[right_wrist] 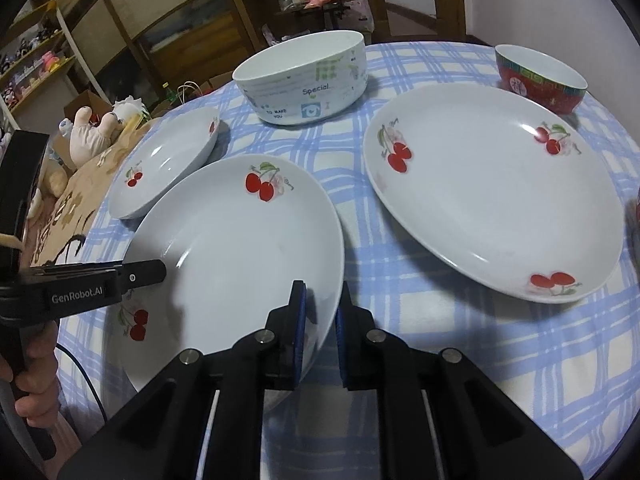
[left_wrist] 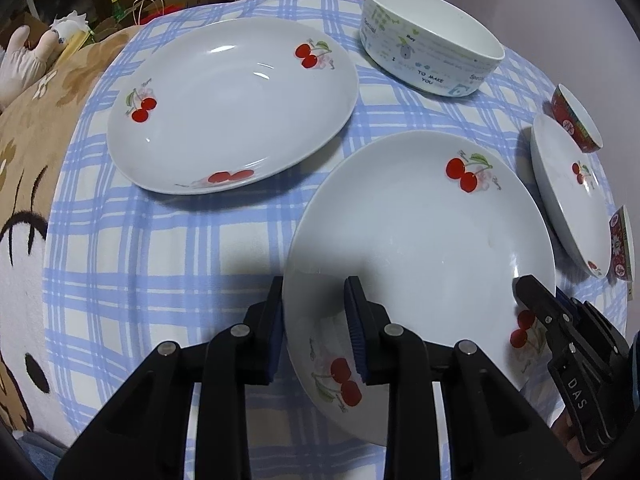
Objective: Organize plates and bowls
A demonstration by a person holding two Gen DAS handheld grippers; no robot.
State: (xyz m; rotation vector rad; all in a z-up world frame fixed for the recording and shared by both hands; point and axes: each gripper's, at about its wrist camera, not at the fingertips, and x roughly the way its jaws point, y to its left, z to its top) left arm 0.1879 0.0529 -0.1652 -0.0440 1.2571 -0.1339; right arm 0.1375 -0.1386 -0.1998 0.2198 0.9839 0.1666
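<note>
A white cherry-print plate [left_wrist: 420, 248] lies nearest on the blue checked tablecloth; it also shows in the right wrist view [right_wrist: 240, 248]. My left gripper [left_wrist: 316, 328] straddles its left rim, one finger inside and one outside, pads close on the rim. My right gripper [right_wrist: 320, 332] straddles the same plate's right rim, shut on it. The right gripper shows in the left wrist view [left_wrist: 560, 312]. A second cherry plate [left_wrist: 232, 104] lies behind at left, and a third [right_wrist: 492, 192] lies at right. A small cherry plate is the same far-left one in the right wrist view [right_wrist: 168, 160].
A large white printed bowl [left_wrist: 432, 36] stands at the back; it also shows in the right wrist view [right_wrist: 304, 76]. A red patterned bowl [right_wrist: 540, 80] stands at the back right, another [left_wrist: 622, 244] at the right edge. A brown blanket [left_wrist: 32, 160] and plush toy [right_wrist: 96, 132] lie left.
</note>
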